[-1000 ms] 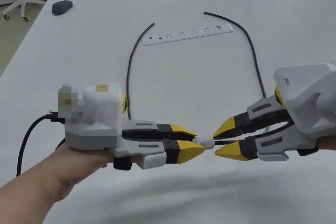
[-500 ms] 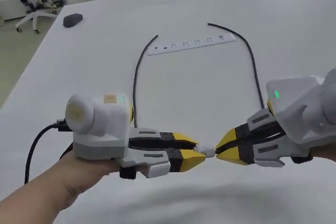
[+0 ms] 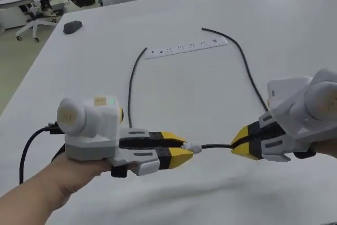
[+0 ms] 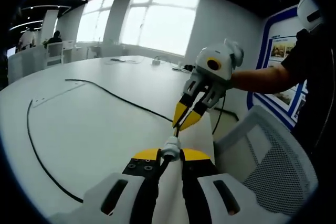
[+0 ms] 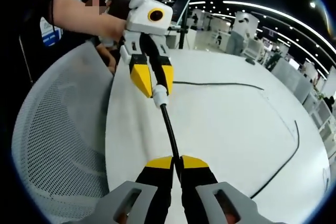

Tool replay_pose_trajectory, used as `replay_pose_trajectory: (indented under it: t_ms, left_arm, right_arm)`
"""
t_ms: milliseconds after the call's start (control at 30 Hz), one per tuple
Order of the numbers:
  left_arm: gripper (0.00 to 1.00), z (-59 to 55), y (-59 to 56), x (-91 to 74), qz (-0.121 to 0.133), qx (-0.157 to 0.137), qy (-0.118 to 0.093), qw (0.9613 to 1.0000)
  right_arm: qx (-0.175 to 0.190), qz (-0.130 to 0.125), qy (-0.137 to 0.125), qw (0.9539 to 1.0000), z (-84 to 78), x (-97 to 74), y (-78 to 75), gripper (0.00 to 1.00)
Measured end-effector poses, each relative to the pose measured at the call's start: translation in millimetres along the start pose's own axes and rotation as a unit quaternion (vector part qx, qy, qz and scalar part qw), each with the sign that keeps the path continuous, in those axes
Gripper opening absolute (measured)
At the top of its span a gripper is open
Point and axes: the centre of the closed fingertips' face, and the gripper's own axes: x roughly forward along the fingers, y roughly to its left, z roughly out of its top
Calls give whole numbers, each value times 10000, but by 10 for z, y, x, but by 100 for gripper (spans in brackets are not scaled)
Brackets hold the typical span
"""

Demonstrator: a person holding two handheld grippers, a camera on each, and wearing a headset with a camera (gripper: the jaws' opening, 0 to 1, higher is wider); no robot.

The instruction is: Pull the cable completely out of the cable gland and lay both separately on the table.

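White table [image 3: 174, 88] below; left gripper [image 3: 185, 149] grasps cable gland [image 3: 194, 147], right gripper [image 3: 236, 146] grasps cable [image 3: 215, 145] stretched between.

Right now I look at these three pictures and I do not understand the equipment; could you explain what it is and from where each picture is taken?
There is no robot: a person holds one two-jaw tool in each hand. The head view comes from a camera on the person's head, looking down at a white table. The two round pictures come from a camera on each tool, looking along its jaws. The left tool is shut on a small white cable gland; the right tool is shut on the black cable that comes out of it. On the table lie a white power strip, long curves of black cable and a small dark object, maybe a mouse.
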Motion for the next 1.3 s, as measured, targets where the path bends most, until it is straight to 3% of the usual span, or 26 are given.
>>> replay_pose_trajectory:
  t_ms: [200, 267, 500, 800, 1000, 1233, 1300]
  left_arm:
    - [15, -44, -19, -34, 107, 103, 44, 9999]
    - [15, -42, -1, -59, 180, 333, 93, 9992]
    - [15, -74, 75, -118, 261, 272, 120, 9992]
    - [15, -114, 115, -157, 337, 160, 83, 9993]
    - [15, -150, 129, -153, 356, 246, 114, 9990]
    - [15, -141, 149, -118, 358, 307, 136, 9988]
    - [15, -146, 164, -112, 365, 327, 161, 9987]
  right_arm:
    - [5, -167, 279, 9995, -203, -67, -74, 0]
    - [363, -205, 522, 9978, -337, -99, -116, 0]
    - [306, -439, 827, 9951, -609, -220, -327, 0]
    - [527, -649, 1018, 9913, -836, -309, -424, 0]
    - [549, -703, 1358, 9867, -1085, -336, -458, 0]
    - [739, -679, 1397, 9851, -1146, -363, -443, 2]
    - [620, -707, 1437, 9852, -1137, -360, -446, 4]
